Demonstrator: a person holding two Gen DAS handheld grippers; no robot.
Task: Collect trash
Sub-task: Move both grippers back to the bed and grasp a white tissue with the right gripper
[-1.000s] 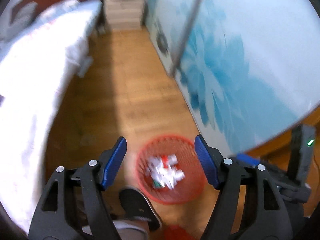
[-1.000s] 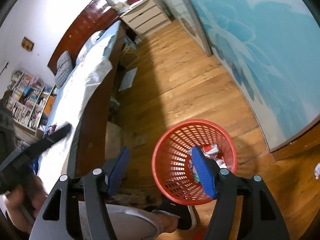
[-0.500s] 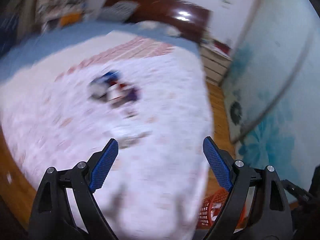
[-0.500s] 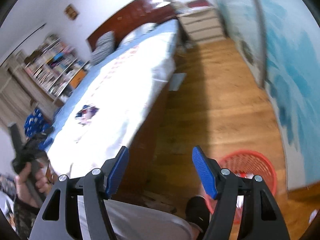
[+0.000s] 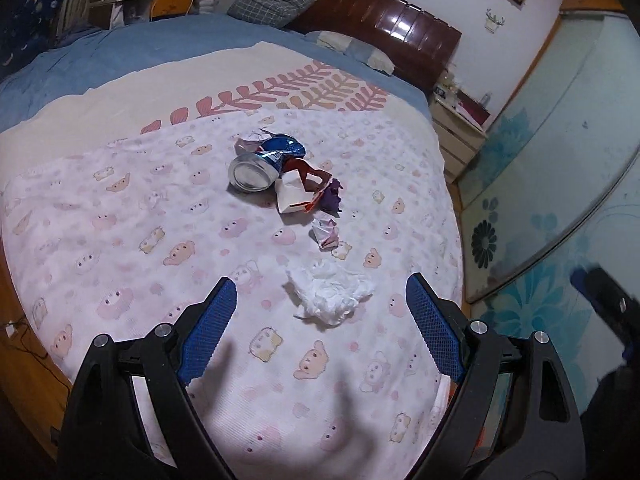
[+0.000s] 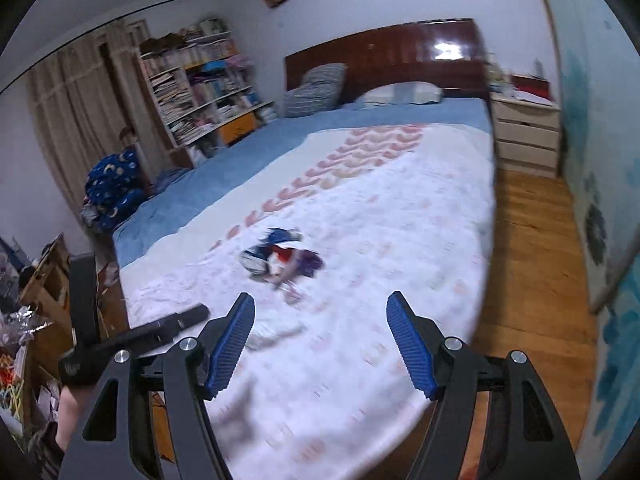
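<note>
Trash lies on the bed's pink-patterned blanket (image 5: 120, 240): a crushed blue can (image 5: 260, 164), a white carton (image 5: 294, 196), a purple wrapper (image 5: 333, 196), a small crumpled paper (image 5: 325, 233) and a white crumpled tissue (image 5: 332, 294). My left gripper (image 5: 320, 281) hovers open over the blanket, and the tissue sits just beyond its fingertips, untouched. My right gripper (image 6: 321, 297) is open and holds nothing, farther back near the bed's foot. In the right wrist view the trash pile (image 6: 280, 258) is blurred and the left gripper (image 6: 160, 326) shows at the lower left.
A dark wooden headboard (image 5: 384, 28) and pillows (image 5: 276, 0) stand at the far end. A bookshelf (image 6: 200, 88) is on the left. To the right are a nightstand (image 6: 524, 136), wooden floor (image 6: 532, 240) and blue-flowered wardrobe doors (image 5: 560, 152).
Both grippers swung up from the red basket on the floor to the bed. The basket has left view. The left jaws spread wider. The trash pile came into view.
</note>
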